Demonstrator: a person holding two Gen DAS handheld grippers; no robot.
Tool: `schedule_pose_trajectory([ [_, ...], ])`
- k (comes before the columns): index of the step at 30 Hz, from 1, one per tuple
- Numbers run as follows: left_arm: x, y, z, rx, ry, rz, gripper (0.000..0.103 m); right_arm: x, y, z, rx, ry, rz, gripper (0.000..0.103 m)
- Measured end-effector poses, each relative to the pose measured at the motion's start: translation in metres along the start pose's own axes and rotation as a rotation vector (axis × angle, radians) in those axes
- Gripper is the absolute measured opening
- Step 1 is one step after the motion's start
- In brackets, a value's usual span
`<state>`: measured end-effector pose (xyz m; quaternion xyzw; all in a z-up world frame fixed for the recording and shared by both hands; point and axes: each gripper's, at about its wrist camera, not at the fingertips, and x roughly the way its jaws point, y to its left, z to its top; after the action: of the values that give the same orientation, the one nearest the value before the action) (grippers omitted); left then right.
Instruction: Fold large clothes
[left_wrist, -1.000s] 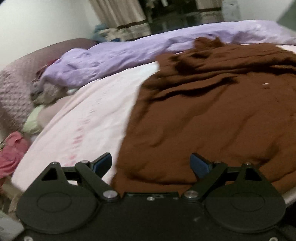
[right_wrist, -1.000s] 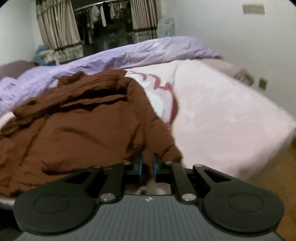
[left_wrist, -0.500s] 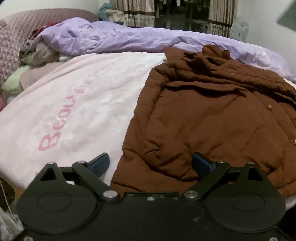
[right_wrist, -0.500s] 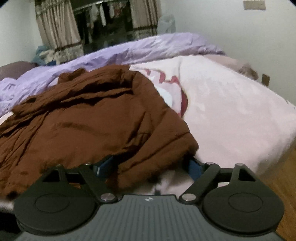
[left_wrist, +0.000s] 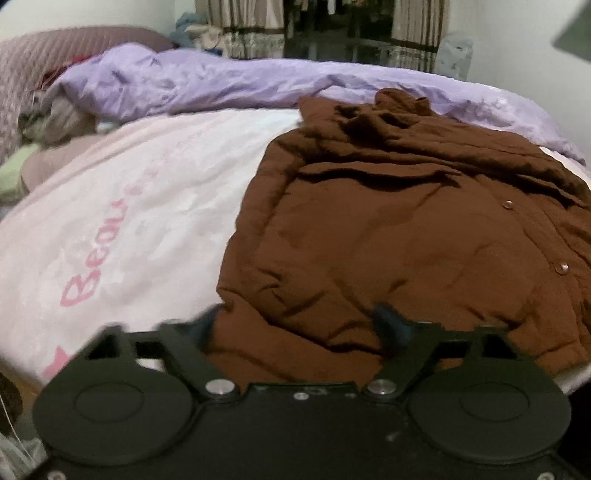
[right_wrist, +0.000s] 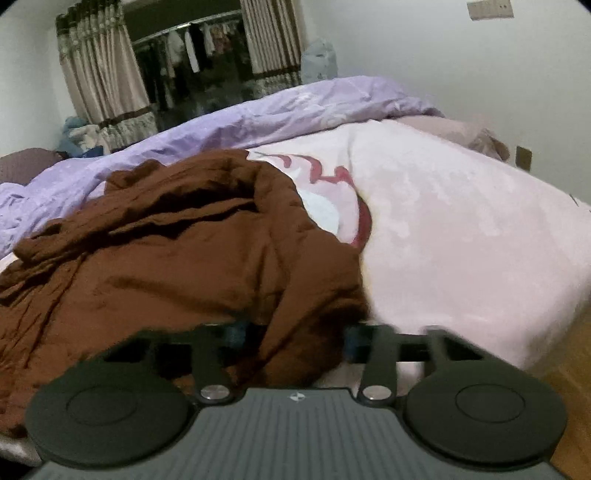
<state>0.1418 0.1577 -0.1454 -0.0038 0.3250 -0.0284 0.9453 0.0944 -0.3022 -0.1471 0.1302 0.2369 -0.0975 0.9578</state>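
A large brown coat (left_wrist: 388, 229) with snap buttons lies spread and rumpled on a pink blanket (left_wrist: 129, 221). My left gripper (left_wrist: 297, 321) is at the coat's near hem by its left corner. Its jaws are closing with the hem between them, and the fabric there still lies flat. In the right wrist view the coat (right_wrist: 166, 251) fills the left half. My right gripper (right_wrist: 295, 332) is at the coat's near right corner, its jaws closing, with a bunched fold packed between the pads.
A purple duvet (left_wrist: 221, 85) runs along the bed's far side, behind the coat. Loose clothes (left_wrist: 55, 114) are piled at the far left by a headboard. The bed drops to a wooden floor (right_wrist: 569, 387) on the right. Curtains (right_wrist: 99, 85) hang beyond the bed.
The left jaws stood wide and have narrowed around the hem. The right jaws went from shut to wide around the coat's corner, then narrowed onto it. Both grippers edged in over the hem.
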Motion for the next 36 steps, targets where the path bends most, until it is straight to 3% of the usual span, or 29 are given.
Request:
schedule_pose_trajectory([
  [1,-0.002,-0.001,0.001,-0.006,-0.007,-0.003,0.037,-0.003,0.000,0.000,0.005,-0.002,0.064,0.012],
  [2,-0.003,0.000,0.003,-0.022,-0.007,0.004,0.029,-0.006,0.000,0.000,0.016,-0.001,0.107,0.012],
  [4,-0.006,0.004,0.008,-0.060,-0.005,-0.009,0.016,-0.010,0.008,0.001,-0.023,-0.019,0.061,0.012],
  [9,-0.022,-0.005,0.033,-0.054,-0.074,0.006,0.013,-0.025,0.018,0.017,-0.011,-0.087,0.053,0.012],
  [14,-0.007,-0.017,0.084,-0.005,-0.118,0.032,0.014,-0.013,0.033,0.065,-0.048,-0.144,0.082,0.012],
  [18,0.026,-0.024,0.158,0.029,-0.136,0.058,0.014,0.026,0.059,0.132,-0.082,-0.156,0.098,0.012],
  [20,0.053,-0.026,0.212,0.035,-0.142,0.058,0.015,0.052,0.069,0.177,-0.065,-0.158,0.125,0.012],
  [21,0.067,-0.025,0.239,0.033,-0.149,0.060,0.020,0.071,0.074,0.204,-0.040,-0.151,0.129,0.012],
  [22,0.084,-0.024,0.269,0.024,-0.158,0.073,0.028,0.089,0.078,0.227,-0.004,-0.142,0.136,0.015],
  [23,0.095,-0.021,0.293,0.002,-0.158,0.073,0.036,0.111,0.081,0.251,0.031,-0.115,0.140,0.024],
  [24,0.106,-0.016,0.313,-0.032,-0.148,0.074,0.060,0.133,0.082,0.271,0.067,-0.086,0.138,0.034],
  [25,0.112,-0.010,0.326,-0.077,-0.152,0.093,0.064,0.148,0.080,0.284,0.101,-0.075,0.146,0.049],
  [28,0.114,-0.002,0.321,-0.077,-0.231,0.072,0.070,0.174,0.058,0.286,0.193,-0.047,0.231,0.066],
  [29,0.119,-0.001,0.312,-0.051,-0.227,0.063,0.070,0.181,0.048,0.275,0.212,-0.063,0.281,0.080],
  [30,0.128,-0.001,0.303,-0.026,-0.205,0.071,0.070,0.186,0.041,0.263,0.211,-0.097,0.284,0.087],
  [33,0.163,-0.001,0.275,0.027,-0.091,0.116,0.070,0.196,0.033,0.230,0.103,-0.204,0.090,0.091],
  [35,0.186,0.002,0.256,0.045,-0.008,0.107,0.070,0.205,0.027,0.214,0.037,-0.231,0.041,0.094],
  [36,0.199,0.002,0.247,0.050,0.033,0.088,0.071,0.212,0.024,0.210,0.012,-0.203,0.032,0.094],
])
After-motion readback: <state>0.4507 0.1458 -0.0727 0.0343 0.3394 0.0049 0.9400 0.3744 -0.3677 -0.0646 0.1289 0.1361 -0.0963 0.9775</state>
